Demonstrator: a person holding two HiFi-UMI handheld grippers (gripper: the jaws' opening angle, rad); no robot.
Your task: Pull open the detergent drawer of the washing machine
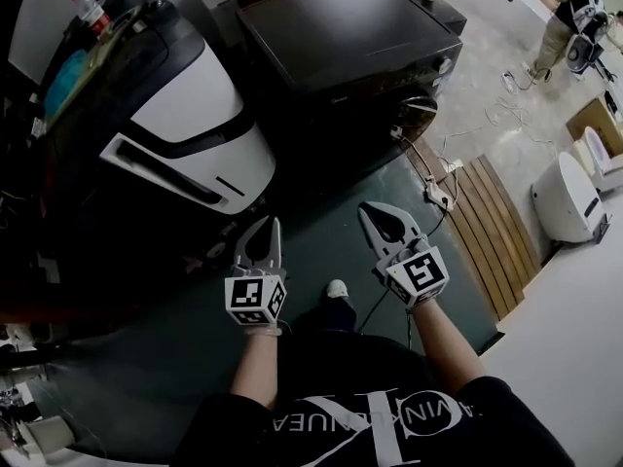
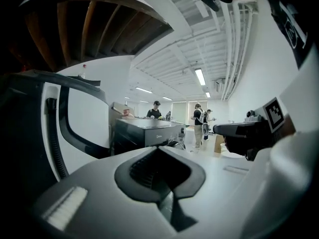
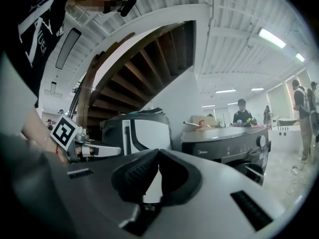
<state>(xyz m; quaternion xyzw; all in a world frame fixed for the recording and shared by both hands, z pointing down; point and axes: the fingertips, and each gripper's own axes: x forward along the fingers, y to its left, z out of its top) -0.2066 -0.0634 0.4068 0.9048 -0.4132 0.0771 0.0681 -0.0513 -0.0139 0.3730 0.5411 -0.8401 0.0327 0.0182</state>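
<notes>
The washing machine [image 1: 350, 27] is a black front-loader, upright on the floor, well apart from my left claw [image 1: 269, 227] and right claw [image 1: 372, 212], and ahead of both. Its top is flat and dark. The control panel [image 3: 227, 144] has 1 round knob [image 3: 259, 141] at its right end, with the round door [image 1: 420, 108] beneath. The detergent drawer is too small to pick out; the panel looks flush.

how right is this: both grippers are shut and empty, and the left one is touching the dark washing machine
One thing is wrong: the left gripper is not touching the dark washing machine. The head view shows it held in the air well short of the machine, touching nothing. The rest holds: it and the right gripper are both shut and empty.
</notes>
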